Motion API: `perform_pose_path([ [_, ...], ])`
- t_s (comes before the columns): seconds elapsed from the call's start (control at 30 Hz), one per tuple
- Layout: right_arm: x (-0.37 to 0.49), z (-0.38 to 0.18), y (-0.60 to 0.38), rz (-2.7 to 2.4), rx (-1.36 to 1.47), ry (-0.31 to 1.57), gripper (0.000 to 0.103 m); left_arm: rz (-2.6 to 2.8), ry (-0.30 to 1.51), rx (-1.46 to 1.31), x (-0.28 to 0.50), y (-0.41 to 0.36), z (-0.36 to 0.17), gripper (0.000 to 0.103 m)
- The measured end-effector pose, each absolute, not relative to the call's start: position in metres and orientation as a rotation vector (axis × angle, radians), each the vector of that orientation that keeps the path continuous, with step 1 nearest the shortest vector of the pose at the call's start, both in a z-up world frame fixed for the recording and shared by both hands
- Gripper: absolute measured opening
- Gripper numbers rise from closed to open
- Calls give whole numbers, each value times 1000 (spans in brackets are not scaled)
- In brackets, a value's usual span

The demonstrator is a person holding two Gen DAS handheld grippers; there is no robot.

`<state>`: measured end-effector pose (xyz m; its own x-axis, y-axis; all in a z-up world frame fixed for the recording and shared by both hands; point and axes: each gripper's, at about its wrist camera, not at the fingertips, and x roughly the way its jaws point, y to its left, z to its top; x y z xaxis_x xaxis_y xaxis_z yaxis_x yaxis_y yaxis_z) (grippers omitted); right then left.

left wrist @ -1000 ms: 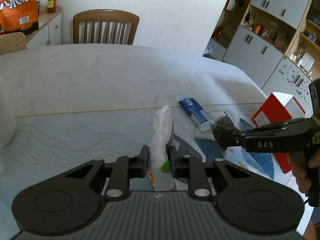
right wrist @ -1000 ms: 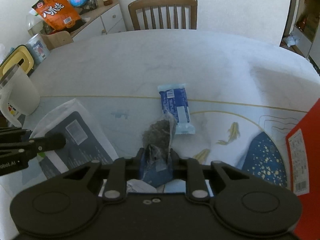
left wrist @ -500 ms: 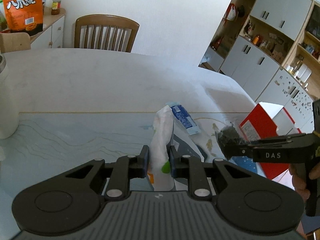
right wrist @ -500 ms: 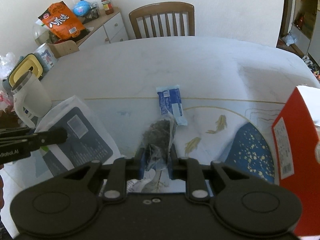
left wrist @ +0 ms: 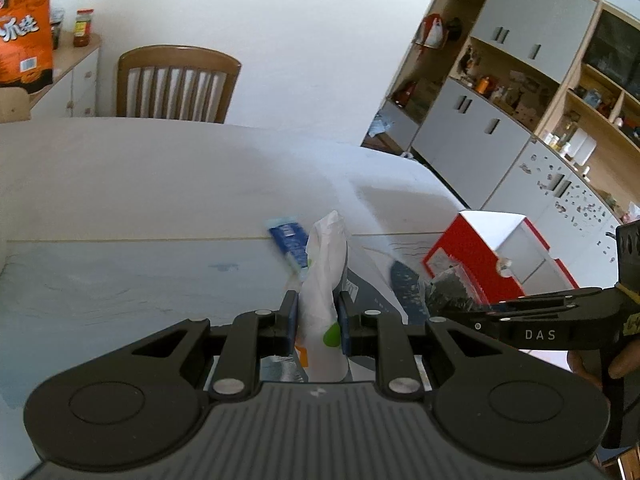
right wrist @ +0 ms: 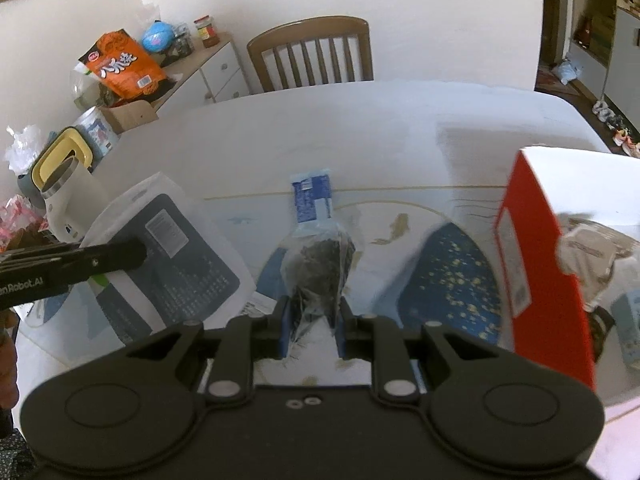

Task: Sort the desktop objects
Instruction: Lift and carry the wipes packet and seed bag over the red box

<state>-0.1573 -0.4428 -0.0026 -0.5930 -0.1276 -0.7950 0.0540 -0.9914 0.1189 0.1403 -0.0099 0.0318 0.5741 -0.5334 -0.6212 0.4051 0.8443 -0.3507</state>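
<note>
My left gripper (left wrist: 318, 314) is shut on a flat white package (left wrist: 324, 276), seen edge-on with a green spot. In the right wrist view that white package (right wrist: 168, 248) shows a dark printed panel and hangs above the table from the left gripper (right wrist: 138, 257). The right gripper (right wrist: 312, 322) is shut on a clear bag of dark dried leaves (right wrist: 320, 260), lifted off the mat. From the left wrist view, the right gripper (left wrist: 436, 314) carries the dark bag (left wrist: 450, 286) in front of an open red box (left wrist: 472, 256). A blue snack wrapper (right wrist: 311, 198) lies flat on the table.
The red box (right wrist: 536, 264) stands at the right with white packets inside. A white mug (right wrist: 74, 204) and a yellow-lidded container (right wrist: 60, 152) sit at the left table edge. A wooden chair (right wrist: 312, 52) stands behind the table (right wrist: 320, 120). A cabinet wall (left wrist: 520, 120) runs right.
Both grippers have risen with their loads and shifted to the right. The red box now looms closer in both views; the blue wrapper stays on the table.
</note>
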Motion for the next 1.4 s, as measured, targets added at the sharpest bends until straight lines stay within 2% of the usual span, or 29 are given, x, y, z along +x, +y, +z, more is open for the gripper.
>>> perform_pose_path([
  [1.4,-119,44,-250,-2846,1295,-158,20,-663,697,-112,137,-216,81,19],
])
